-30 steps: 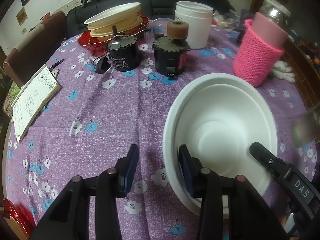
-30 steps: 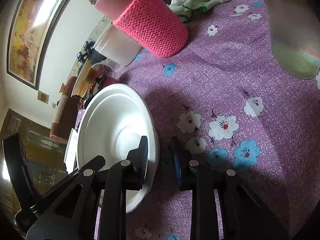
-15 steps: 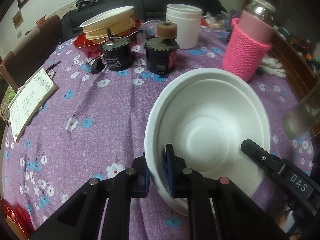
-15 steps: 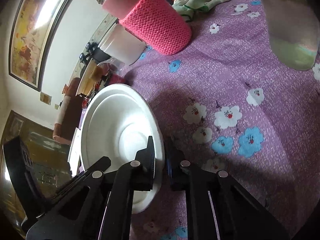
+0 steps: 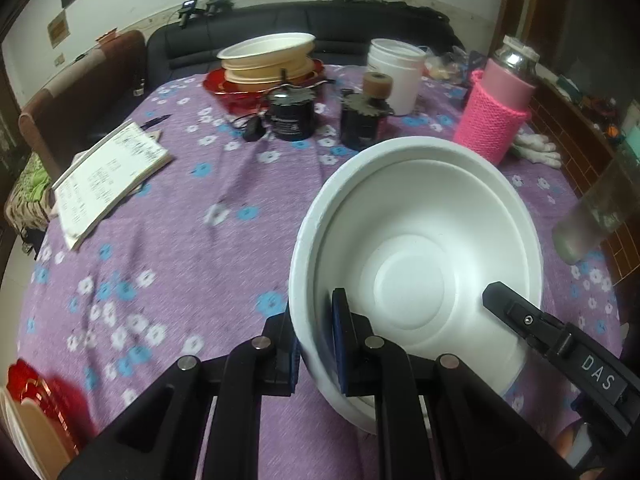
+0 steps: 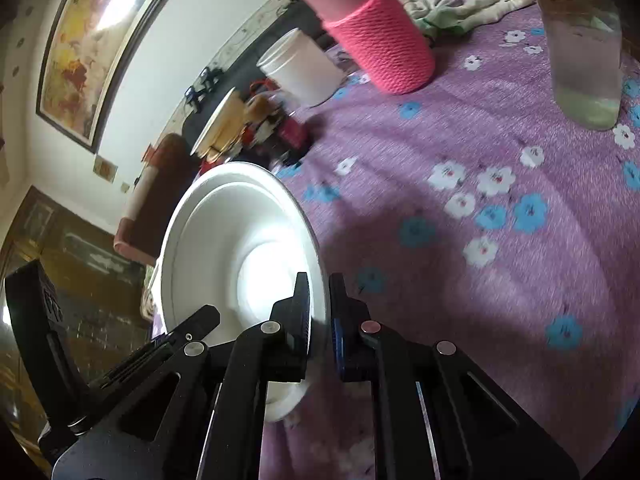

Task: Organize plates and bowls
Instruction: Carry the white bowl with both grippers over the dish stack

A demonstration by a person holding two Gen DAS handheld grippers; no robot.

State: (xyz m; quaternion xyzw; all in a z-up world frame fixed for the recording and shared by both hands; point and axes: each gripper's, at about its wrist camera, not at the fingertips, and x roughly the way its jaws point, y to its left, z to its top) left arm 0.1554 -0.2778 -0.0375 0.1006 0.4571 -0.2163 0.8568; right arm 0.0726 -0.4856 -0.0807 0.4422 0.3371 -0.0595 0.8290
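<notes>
A home living or dining room. A round table under a purple floral tablecloth carries everyday clutter: an open notebook, a flask in a pink knitted sleeve, a white tub and stacked bowls on a red plate. Behind it stand a black sofa and a brown chair. A framed painting hangs on the white wall.

Dim indoor light, heavy fisheye bending, dark corners.
Motion blur smears the tablecloth; glare whitens the framed painting.
</notes>
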